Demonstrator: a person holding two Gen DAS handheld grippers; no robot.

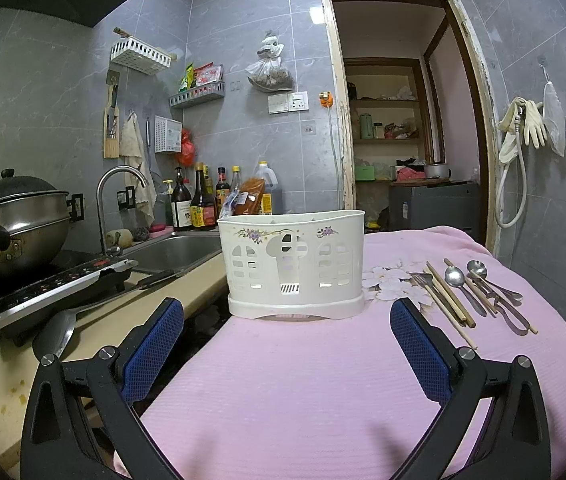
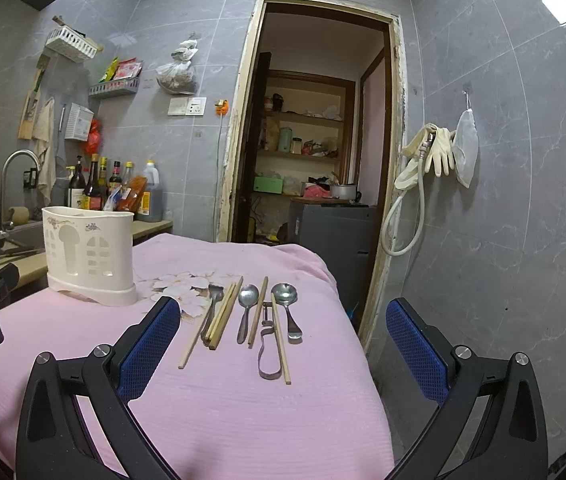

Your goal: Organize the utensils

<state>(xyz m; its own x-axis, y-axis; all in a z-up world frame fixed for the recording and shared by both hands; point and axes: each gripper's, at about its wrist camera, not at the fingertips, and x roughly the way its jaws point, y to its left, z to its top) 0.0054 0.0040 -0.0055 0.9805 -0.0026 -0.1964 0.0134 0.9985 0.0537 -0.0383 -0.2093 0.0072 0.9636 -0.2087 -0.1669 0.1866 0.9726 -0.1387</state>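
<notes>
Utensils lie in a row on the pink cloth [image 1: 303, 380], to the right of the white utensil caddy [image 1: 295, 268]; in the left wrist view your left gripper [image 1: 287, 344] stands with its jaws wide apart and nothing between them, facing the caddy head-on; chopsticks [image 1: 449, 296], a spoon [image 1: 455, 278] and a peeler [image 1: 511, 312] sit well off to the right, so keep this hand near the caddy to steady its base if it tips.

In the right wrist view your right gripper [image 2: 283, 344] is likewise spread wide and empty, hovering just near of the row; from left to right you have a fork [image 2: 212, 308], a chopstick bundle [image 2: 223, 316], a small spoon [image 2: 246, 308], the peeler [image 2: 269, 348] and a larger spoon [image 2: 286, 308]; the caddy [image 2: 89, 256] stands far left. None is stowed yet, I judge; start with the rightmost spoon, which lies apart from its neighbours; close on the handle, not the bowl, lift it clear, and drop it handle-down.
</notes>
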